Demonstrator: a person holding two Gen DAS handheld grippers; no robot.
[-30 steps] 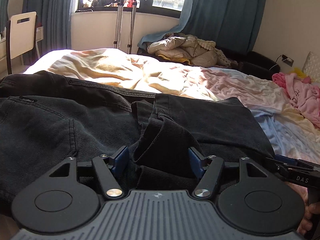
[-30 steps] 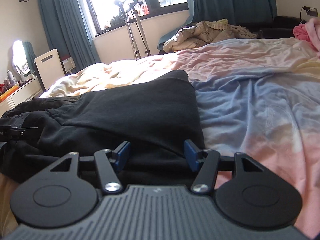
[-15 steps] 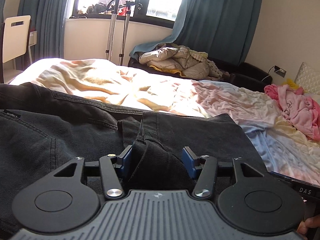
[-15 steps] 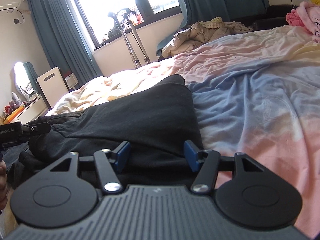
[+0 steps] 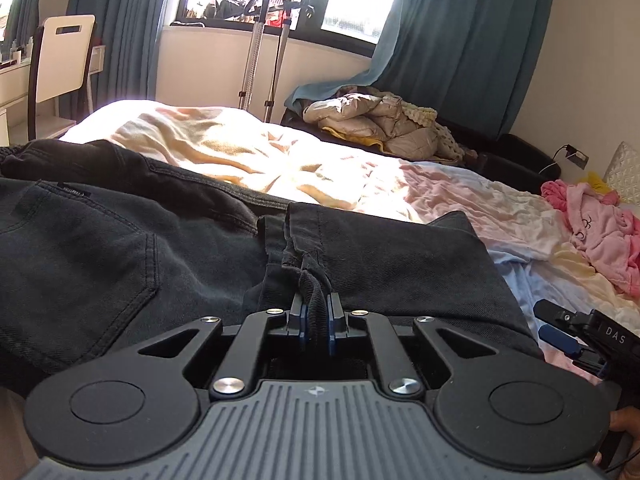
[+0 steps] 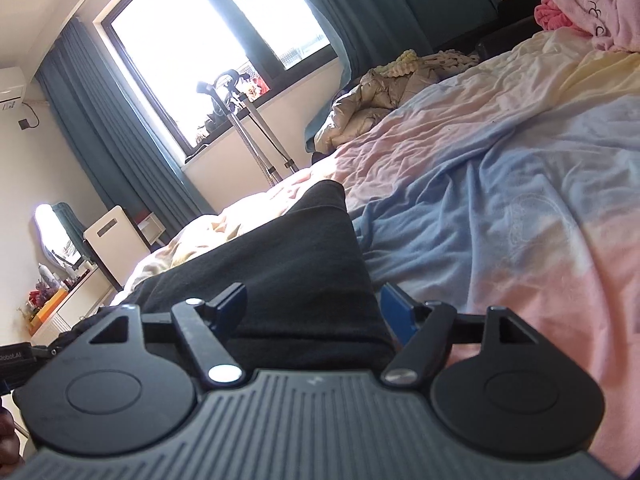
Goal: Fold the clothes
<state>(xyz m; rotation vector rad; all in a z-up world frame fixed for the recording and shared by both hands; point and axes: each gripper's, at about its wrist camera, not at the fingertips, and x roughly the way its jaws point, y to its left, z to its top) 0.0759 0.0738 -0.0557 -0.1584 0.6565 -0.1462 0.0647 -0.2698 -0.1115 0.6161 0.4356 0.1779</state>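
Note:
Black jeans (image 5: 120, 256) lie folded across the near side of the bed, back pocket up at the left. My left gripper (image 5: 315, 318) is shut on a bunched fold of the jeans at the crotch seam. The jeans also show in the right wrist view (image 6: 288, 272) as a dark folded leg end. My right gripper (image 6: 314, 312) is open, its blue pads on either side of that folded end at its near edge. The right gripper's tip also shows at the right edge of the left wrist view (image 5: 568, 332).
The bed sheet (image 6: 500, 220) is pastel pink, blue and yellow and rumpled. A pink garment (image 5: 600, 232) lies at the far right. A beige jacket pile (image 5: 372, 124), crutches (image 5: 260, 48) and a white chair (image 5: 60, 64) stand beyond the bed.
My left gripper has closed on the jeans fold that stood between its open fingers. My right gripper has tilted and stayed open around the folded leg end.

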